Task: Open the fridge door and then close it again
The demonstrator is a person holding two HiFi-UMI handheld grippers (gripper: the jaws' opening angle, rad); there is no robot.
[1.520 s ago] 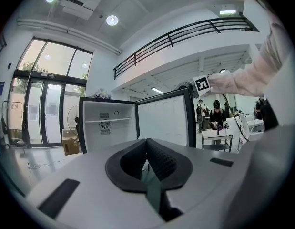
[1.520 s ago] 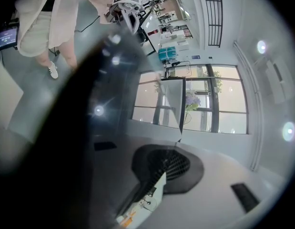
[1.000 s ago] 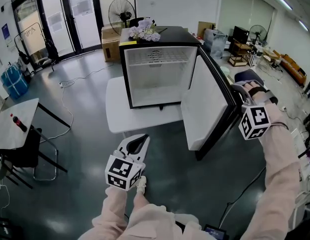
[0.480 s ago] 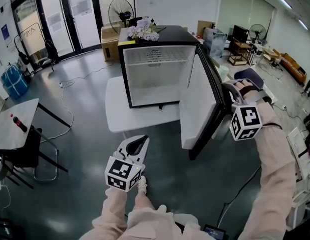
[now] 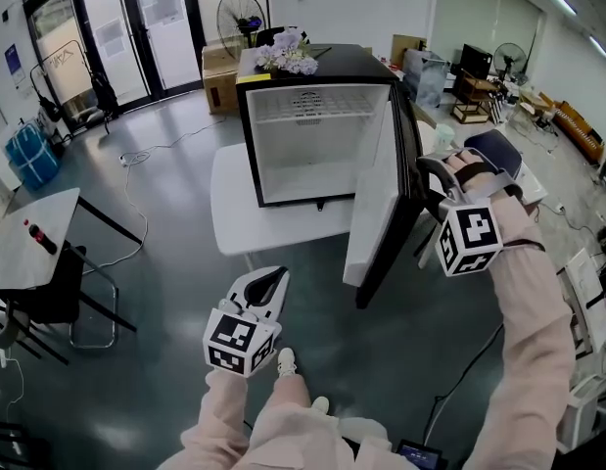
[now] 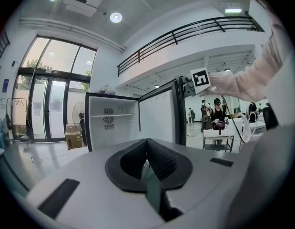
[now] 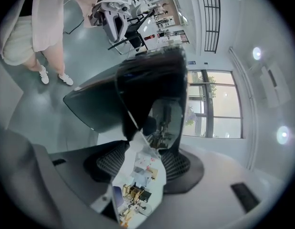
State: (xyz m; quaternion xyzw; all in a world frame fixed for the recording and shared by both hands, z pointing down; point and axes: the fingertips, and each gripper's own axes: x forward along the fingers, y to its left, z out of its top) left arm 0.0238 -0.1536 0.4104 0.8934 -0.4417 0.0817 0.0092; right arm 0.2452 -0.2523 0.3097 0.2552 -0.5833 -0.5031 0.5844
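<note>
A black mini fridge (image 5: 317, 145) with a white inside stands open on a low white table (image 5: 239, 213). Its door (image 5: 371, 204) is half swung, hinged at the right. My right gripper (image 5: 428, 179) is at the door's free edge, and in the right gripper view the glossy black door (image 7: 147, 89) fills the gap between the pads of the right gripper (image 7: 142, 147). My left gripper (image 5: 268, 280) hangs low in front of the fridge, shut and holding nothing. From the left gripper view the fridge (image 6: 111, 120) and door (image 6: 159, 116) lie ahead of the left gripper (image 6: 147, 142).
Flowers (image 5: 288, 59) lie on the fridge top. A small table with a bottle (image 5: 28, 253) and a chair (image 5: 48, 302) stand at the left. A fan (image 5: 239, 13) and cardboard box (image 5: 219, 76) sit behind. Cables run over the floor (image 5: 156, 150). Desks crowd the right.
The door has swung leftward toward the fridge body, and my right gripper has moved left with it. The left gripper has stayed in place.
</note>
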